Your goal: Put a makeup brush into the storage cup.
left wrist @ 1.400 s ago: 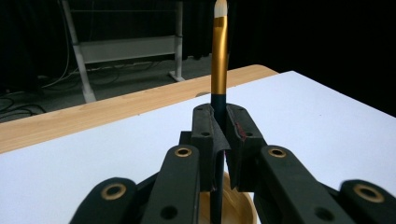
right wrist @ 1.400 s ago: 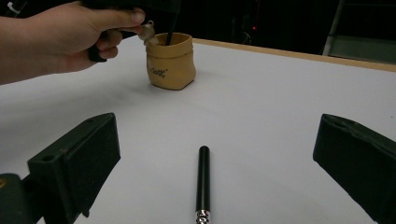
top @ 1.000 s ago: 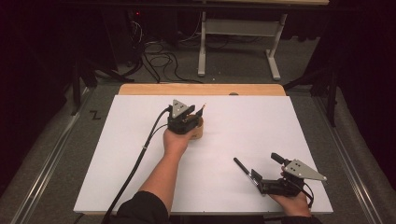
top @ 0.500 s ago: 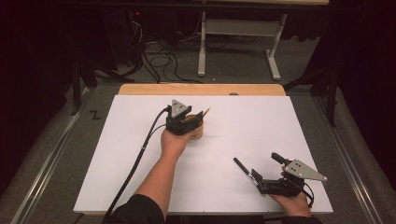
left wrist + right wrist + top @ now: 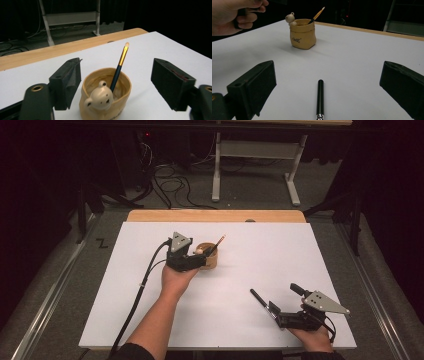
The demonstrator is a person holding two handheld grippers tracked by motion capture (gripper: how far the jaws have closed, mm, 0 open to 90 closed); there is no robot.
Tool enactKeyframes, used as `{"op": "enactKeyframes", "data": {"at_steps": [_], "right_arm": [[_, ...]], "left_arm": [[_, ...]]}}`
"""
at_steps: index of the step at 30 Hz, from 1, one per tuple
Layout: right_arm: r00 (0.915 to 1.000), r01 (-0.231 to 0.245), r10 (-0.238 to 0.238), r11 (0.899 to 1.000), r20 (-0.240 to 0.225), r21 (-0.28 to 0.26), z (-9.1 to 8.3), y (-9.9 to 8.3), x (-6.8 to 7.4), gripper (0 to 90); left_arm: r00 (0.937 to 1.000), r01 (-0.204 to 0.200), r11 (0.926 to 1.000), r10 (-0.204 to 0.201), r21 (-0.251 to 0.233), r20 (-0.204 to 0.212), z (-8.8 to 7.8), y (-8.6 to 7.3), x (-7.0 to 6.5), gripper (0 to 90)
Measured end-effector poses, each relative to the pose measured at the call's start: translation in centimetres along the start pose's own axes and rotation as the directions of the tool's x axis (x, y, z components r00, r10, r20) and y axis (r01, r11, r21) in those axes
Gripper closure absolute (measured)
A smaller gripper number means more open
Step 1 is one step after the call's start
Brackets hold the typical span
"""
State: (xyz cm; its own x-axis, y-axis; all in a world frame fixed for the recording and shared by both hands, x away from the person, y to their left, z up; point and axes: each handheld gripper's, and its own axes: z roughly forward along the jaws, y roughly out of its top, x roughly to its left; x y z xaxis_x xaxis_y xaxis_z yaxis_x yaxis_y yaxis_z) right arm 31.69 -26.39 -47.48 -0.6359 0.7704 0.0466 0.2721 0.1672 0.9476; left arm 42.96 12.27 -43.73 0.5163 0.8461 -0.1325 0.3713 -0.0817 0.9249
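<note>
My left claw (image 5: 200,260) hangs just on the near side of the little tan pot (image 5: 105,96), the one with a bear's head on its rim, which stands on the white counter (image 5: 280,255) a bit left of the middle and towards the far edge. The jaws have just been opening and now stand wide, one on each side of the pot and clear of it, so nothing is gripped; in the left gripper view the pads sit well off the pot's walls. A brush (image 5: 119,67) with a dark handle, a gold band and a pale tip leans in the pot, its tip pointing up and away from me. My right claw (image 5: 277,300) rests low near the front right corner of the counter, its jaws spread wide as well and holding nothing. Between those jaws, lying flat on the counter and touching neither of them, is a black pen (image 5: 320,98), its far end pointing roughly towards the pot (image 5: 302,33), which stands well apart from it.
</note>
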Motion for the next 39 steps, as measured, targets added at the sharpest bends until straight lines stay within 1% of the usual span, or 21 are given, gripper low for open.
{"op": "enactKeyframes", "data": {"at_steps": [2, 6, 9, 11, 13, 16, 18, 22, 25, 29, 32, 36, 39], "right_arm": [[1.0000, 0.006, -0.006, 1.000, 0.000, 0.000, 0.0, 0.0, 0.0, 1.0], [1.0000, 0.000, 0.000, 1.000, 0.001, 0.003, 0.0, 0.0, 0.0, 1.0], [1.0000, 0.004, -0.004, 1.000, 0.003, 0.005, 0.1, -0.1, 0.0, 1.0], [1.0000, 0.002, -0.002, 1.000, 0.000, 0.007, 0.1, -0.1, 0.0, 1.0], [1.0000, 0.007, -0.007, 1.000, -0.001, 0.008, 0.1, -0.1, 0.0, 1.0], [1.0000, 0.008, -0.008, 1.000, 0.000, 0.011, 0.1, -0.1, 0.1, 1.0], [1.0000, 0.010, -0.010, 1.000, 0.002, 0.011, 0.1, -0.1, 0.1, 1.0], [0.9999, 0.011, -0.011, 1.000, 0.003, 0.013, 0.1, -0.1, 0.1, 1.0], [0.9999, 0.010, -0.010, 1.000, 0.005, 0.016, 0.1, -0.1, 0.1, 1.0], [0.9999, 0.008, -0.008, 1.000, 0.013, 0.012, 0.0, -0.2, -0.1, 1.0], [0.9998, -0.001, 0.001, 1.000, 0.019, 0.014, -0.1, -0.2, -0.2, 1.0], [0.9997, 0.007, -0.008, 1.000, 0.022, 0.018, -0.1, -0.2, -0.2, 1.0], [0.9997, 0.013, -0.014, 1.000, 0.022, 0.022, 0.0, -0.2, -0.1, 1.0]], "left_arm": [[1.0000, -0.004, 0.9999, 0.004, 0.012, 0.000, -0.4, -0.2, 0.1, 20.3], [1.0000, 0.003, 0.9997, -0.003, 0.025, 0.007, -1.5, -0.9, 0.5, 14.7], [0.9999, 0.005, 0.9990, -0.006, 0.046, 0.012, -2.2, -1.4, 0.9, 8.3], [0.9999, 0.010, 0.9982, -0.011, 0.059, 0.006, -2.6, -1.8, 1.2, 3.3], [0.9999, 0.010, 0.9976, -0.011, 0.068, 0.006, -3.1, -2.2, 1.5, 0.2], [1.0000, 0.006, 0.9982, -0.006, 0.060, 0.003, -4.0, -2.9, 1.7, 0.1], [0.9999, 0.007, 0.9974, -0.008, 0.072, 0.009, -4.4, -3.5, 1.8, 0.1], [0.9997, 0.016, 0.9972, -0.017, 0.073, 0.019, -5.4, -4.9, 2.0, 0.2], [0.9997, 0.013, 0.9967, -0.015, 0.080, 0.018, -6.3, -5.8, 2.2, 0.6], [0.9994, 0.022, 0.9957, -0.024, 0.090, 0.024, -8.0, -7.0, 2.7, 0.7], [0.9995, 0.017, 0.9948, -0.020, 0.101, 0.026, -9.5, -7.9, 3.2, 0.7], [0.9996, 0.013, 0.9938, -0.015, 0.110, 0.022, -11.2, -8.6, 3.7, 0.8], [0.9996, 0.018, 0.9932, -0.021, 0.115, 0.020, -12.1, -9.2, 4.1, 0.7]]}}
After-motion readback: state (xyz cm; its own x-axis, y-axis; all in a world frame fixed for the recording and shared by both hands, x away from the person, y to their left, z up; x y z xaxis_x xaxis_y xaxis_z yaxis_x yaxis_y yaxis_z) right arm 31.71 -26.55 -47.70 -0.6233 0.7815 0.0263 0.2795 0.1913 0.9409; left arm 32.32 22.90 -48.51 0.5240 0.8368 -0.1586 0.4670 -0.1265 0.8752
